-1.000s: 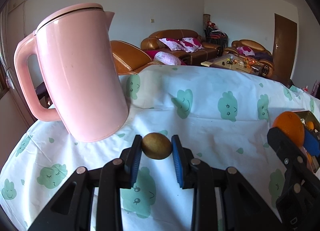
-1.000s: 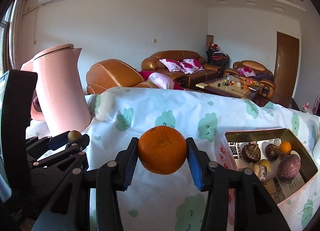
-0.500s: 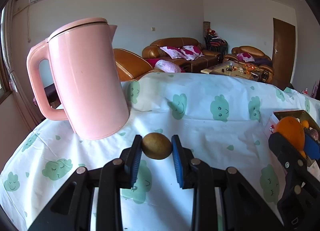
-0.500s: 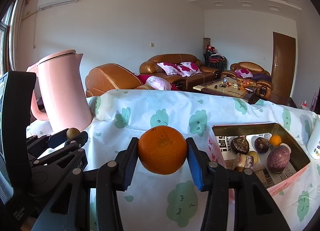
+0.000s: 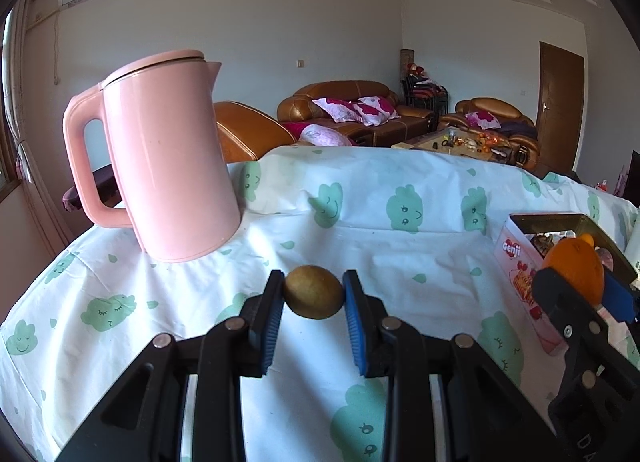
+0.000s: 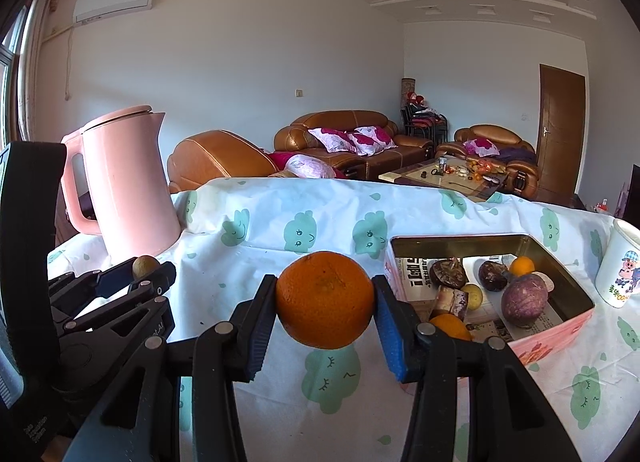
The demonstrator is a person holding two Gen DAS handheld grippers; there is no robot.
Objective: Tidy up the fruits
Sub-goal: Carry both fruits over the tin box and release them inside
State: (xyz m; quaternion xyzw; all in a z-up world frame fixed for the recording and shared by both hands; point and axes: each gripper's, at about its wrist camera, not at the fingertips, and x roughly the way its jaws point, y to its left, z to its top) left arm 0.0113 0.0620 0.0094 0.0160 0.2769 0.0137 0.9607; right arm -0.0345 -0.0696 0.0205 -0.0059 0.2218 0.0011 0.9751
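Observation:
My left gripper [image 5: 313,294] is shut on a small brown-green kiwi [image 5: 313,292], held above the cloud-print tablecloth [image 5: 360,230]. My right gripper [image 6: 325,304] is shut on a large orange [image 6: 325,299]. An open pink tin box [image 6: 568,282] sits to the right of the orange, holding several fruits, among them a purple one [image 6: 524,300] and a small orange one [image 6: 521,266]. In the left wrist view the right gripper [image 5: 580,282] with its orange [image 5: 574,268] hangs in front of the tin [image 5: 516,250]. In the right wrist view the left gripper [image 6: 140,272] with the kiwi [image 6: 145,264] is at the left.
A tall pink kettle [image 5: 164,158] stands at the table's back left. A white printed mug [image 6: 622,266] stands right of the tin. Brown sofas [image 6: 352,142] and a coffee table [image 6: 452,178] lie beyond the table's far edge.
Both grippers have moved to the right with their fruits. The kettle has slid left and away in both views, and the tin box has come closer and more fully into view.

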